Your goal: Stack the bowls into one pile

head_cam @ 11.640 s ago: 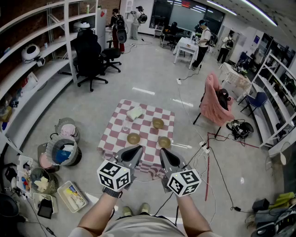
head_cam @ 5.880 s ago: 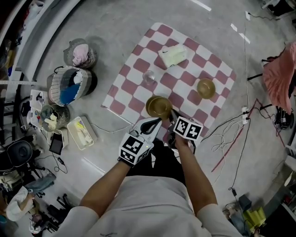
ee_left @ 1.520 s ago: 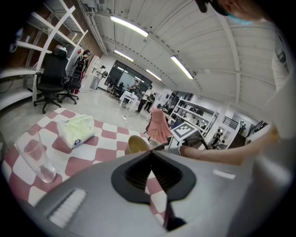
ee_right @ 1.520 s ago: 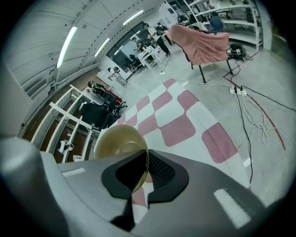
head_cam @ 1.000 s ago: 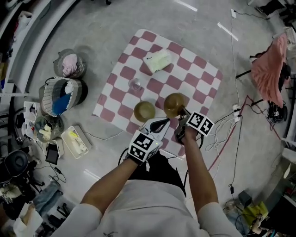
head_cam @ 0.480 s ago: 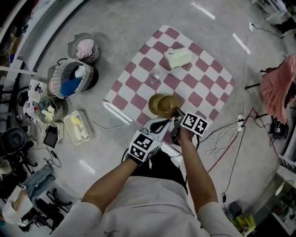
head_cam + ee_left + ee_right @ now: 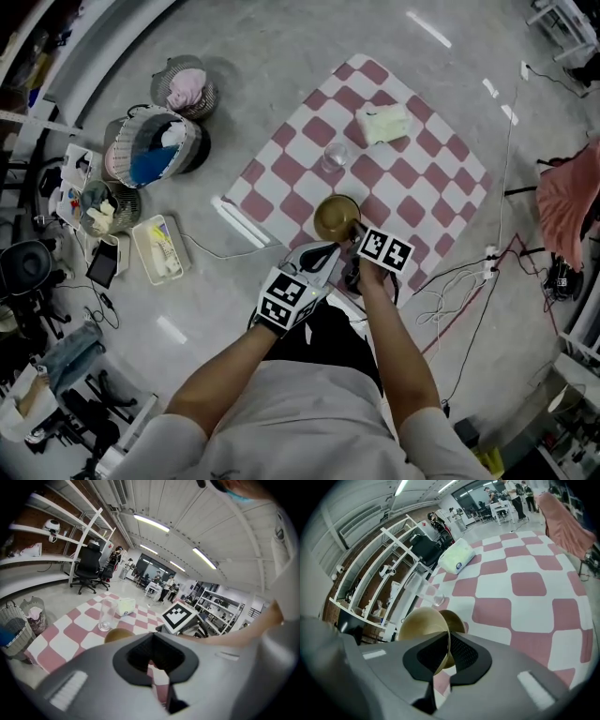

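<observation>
On the grey floor lay a pink-and-white checked cloth [image 7: 291, 169], seen corner-on from the head view. Off the cloth's left corner stood a large woven basket [image 7: 155, 155] with blue and white things inside. A smaller basket [image 7: 186, 86] holding something pink stood just beyond it.

Over the cloth's edge nearest the person, both arms reached forward side by side. The right gripper [image 7: 354, 230] was closed on the rim of a golden bowl [image 7: 419, 625]. One jaw was inside the bowl and one outside, as the right gripper view showed. That bowl was round and thin-walled, with a dull brass sheen and a paler inner face. It was tipped on its side in that view, its mouth turned away to the left. Right behind it was a second bowl [image 7: 457, 618] of the same colour, partly hidden, on a pink square of the cloth. I cannot tell whether the two touched. From the head view they read as one golden disc [image 7: 336, 216], just inside that near edge.

The left gripper [image 7: 328, 251] was beside the right one, nearer the person. Its jaws were drawn together with nothing between them, only a sliver of cloth showing through in the left gripper view.

Near the cloth's far corner lay a pale, soft-looking packet [image 7: 382, 122]. A clear drinking glass [image 7: 332, 157] stood upright between the packet and the bowls, apart from both.
</observation>
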A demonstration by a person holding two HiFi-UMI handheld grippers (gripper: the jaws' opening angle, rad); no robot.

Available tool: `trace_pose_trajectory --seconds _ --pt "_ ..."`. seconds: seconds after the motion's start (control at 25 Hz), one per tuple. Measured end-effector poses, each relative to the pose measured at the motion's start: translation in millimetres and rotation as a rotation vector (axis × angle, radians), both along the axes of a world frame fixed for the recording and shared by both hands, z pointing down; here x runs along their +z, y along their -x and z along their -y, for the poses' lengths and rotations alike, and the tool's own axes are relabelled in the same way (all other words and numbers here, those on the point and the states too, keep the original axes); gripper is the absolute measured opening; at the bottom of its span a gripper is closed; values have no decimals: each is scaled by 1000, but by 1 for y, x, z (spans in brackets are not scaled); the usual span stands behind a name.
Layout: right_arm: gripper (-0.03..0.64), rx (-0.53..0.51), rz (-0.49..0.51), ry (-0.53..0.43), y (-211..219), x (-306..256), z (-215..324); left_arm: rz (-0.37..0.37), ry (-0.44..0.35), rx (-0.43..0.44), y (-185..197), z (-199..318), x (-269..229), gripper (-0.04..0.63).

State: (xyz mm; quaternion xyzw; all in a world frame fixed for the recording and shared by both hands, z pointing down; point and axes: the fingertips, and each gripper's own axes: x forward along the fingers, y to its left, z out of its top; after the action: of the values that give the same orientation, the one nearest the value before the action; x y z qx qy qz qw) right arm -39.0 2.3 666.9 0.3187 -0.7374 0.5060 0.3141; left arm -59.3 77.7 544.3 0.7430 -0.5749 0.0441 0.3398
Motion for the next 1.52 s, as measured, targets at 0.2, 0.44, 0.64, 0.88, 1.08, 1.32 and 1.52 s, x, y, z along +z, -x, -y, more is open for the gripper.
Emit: trace_pose_trajectory --seconds 0.2,0.44,0.64,0.88,1.08,1.32,1.52 --pt "26 -49 -58 -38 4 7 1 -7 10 -25 13 0 5 6" --pt "29 -148 -135 -131 2 4 5 -13 10 -33 19 6 7 6" --pt "64 -179 -139 -157 3 2 7 -15 9 -37 20 10 7 6" --pt "94 -196 -127 -179 -2 -4 11 -22 11 -47 20 13 5 6" --pt "92 -191 -105 -212 -9 -19 16 -20 8 -46 17 16 -1 6" --pt "87 -189 -6 -266 -6 -70 20 -2 -4 -31 11 25 -19 6" --pt "43 -193 61 -325 -10 -126 15 2 -16 -27 2 28 -50 6"
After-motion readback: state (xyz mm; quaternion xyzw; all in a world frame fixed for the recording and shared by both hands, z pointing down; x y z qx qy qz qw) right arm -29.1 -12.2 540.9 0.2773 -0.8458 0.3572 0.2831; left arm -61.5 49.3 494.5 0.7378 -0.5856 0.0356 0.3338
